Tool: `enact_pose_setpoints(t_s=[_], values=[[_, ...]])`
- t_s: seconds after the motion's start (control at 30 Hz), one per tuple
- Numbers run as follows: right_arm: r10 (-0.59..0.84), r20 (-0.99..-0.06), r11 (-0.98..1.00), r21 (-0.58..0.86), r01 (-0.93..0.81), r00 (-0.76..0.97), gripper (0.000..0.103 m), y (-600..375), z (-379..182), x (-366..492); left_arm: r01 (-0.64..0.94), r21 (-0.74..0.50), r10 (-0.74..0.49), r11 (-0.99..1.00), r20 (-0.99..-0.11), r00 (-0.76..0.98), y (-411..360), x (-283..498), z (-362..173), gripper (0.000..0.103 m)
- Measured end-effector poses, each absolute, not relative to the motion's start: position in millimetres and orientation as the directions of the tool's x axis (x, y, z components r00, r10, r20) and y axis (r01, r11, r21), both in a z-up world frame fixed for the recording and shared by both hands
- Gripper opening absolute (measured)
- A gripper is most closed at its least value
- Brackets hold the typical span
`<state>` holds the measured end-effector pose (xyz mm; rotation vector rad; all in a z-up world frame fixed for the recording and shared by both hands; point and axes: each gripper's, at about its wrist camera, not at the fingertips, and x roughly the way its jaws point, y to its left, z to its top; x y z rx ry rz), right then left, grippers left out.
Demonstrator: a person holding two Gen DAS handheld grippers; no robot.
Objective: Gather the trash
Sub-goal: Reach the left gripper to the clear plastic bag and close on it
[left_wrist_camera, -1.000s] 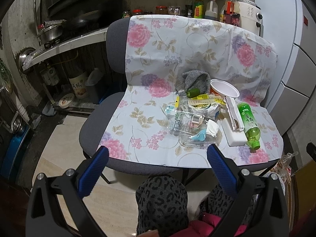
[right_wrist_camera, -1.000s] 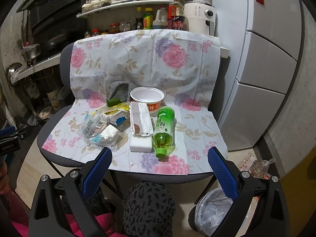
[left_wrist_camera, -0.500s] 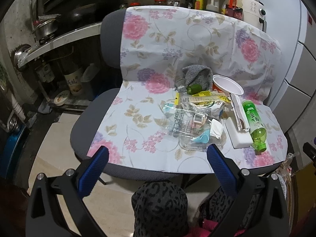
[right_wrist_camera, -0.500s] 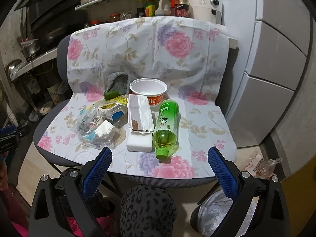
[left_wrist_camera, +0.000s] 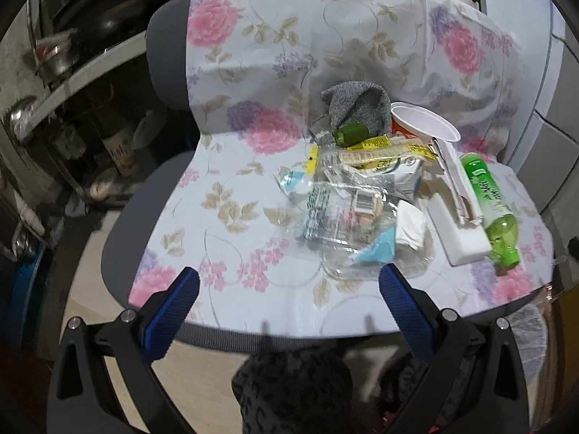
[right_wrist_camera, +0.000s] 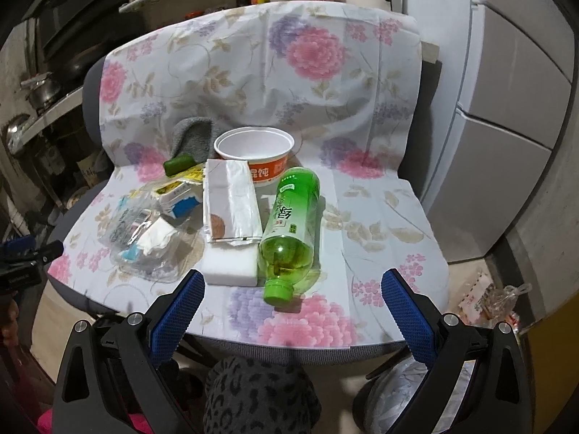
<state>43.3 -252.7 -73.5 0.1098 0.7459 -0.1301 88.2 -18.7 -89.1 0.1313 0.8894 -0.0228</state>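
Trash lies on a chair seat draped in a floral cloth. A green plastic bottle lies on its side, cap toward me. Left of it rest a silver wrapper on a white foam block, a paper noodle bowl, a carton, a clear plastic container holding tissue, and a grey sock. My left gripper hovers open before the seat's front edge, near the clear container. My right gripper is open, just short of the bottle cap.
A lined trash bin stands on the floor at the lower right, with a small plastic bag beside it. A white fridge rises on the right. Shelves with bottles and pots run behind and to the left. A person's patterned knee is below.
Both grippers have moved forward toward the chair, so the trash looms larger. Both stay open, and nothing on the seat has shifted.
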Motion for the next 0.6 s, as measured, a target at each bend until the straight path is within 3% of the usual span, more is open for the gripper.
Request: enact_pose_setpoints(t_s=[0.07, 0.2, 0.43, 0.6], values=[[-0.091, -0.65, 0.986, 0.048, 0.159, 0.755, 0.097, -254.8, -75.2, 44.9, 0.092, 0.104, 0.02, 0.99, -0.762, 0.647, -21.2, 92.0, -93.7, 0.096], [-0.078, -0.679, 0.987, 0.052, 0.153, 0.73, 0.097, -259.8, -85.5, 59.4, 0.114, -0.049, -0.111, 0.992, -0.758, 0.643, -17.5, 103.1, -99.8, 0.096], [-0.067, -0.712, 0.991, 0.037, 0.132, 0.699, 0.097, -260.7, -98.6, 72.4, 0.139, 0.06, -0.036, 0.988, -0.8, 0.6, -31.2, 117.0, -121.8, 0.096], [-0.081, -0.715, 0.993, 0.0, 0.115, 0.694, 0.097, -254.7, -102.8, 79.2, 0.128, 0.04, -0.038, 0.991, -0.834, 0.55, -15.3, 128.3, -140.2, 0.096]])
